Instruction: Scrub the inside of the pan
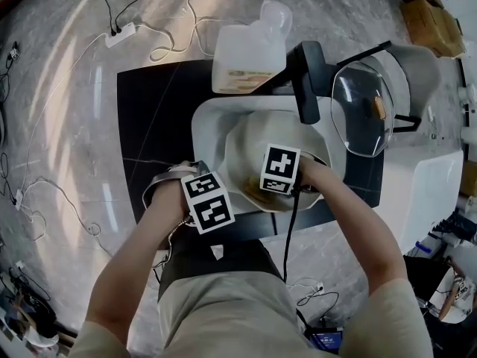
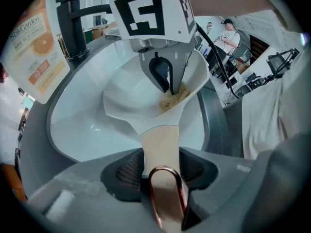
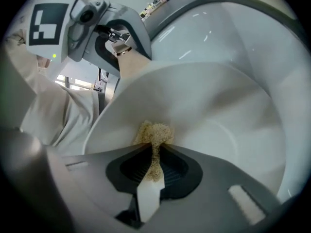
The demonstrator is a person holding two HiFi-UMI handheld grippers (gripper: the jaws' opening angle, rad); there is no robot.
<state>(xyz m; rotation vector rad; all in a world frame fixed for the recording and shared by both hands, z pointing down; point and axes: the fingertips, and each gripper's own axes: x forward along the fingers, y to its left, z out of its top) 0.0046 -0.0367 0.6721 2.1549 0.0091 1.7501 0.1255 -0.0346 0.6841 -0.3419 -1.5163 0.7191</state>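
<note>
A white pan lies tilted in the white sink. My left gripper is shut on the pan's beige handle, whose end carries a copper loop. In the head view this gripper is at the sink's near rim. My right gripper is shut on a tan fibrous scrub pad, and the pad rests on the pan's inner wall near the handle side. From the left gripper view the right gripper points down into the pan, with the pad at its tip.
A translucent jug with an orange label stands behind the sink. A dark faucet rises at the back right, and a glass lid lies on the counter to the right. Cables trail over the floor on the left.
</note>
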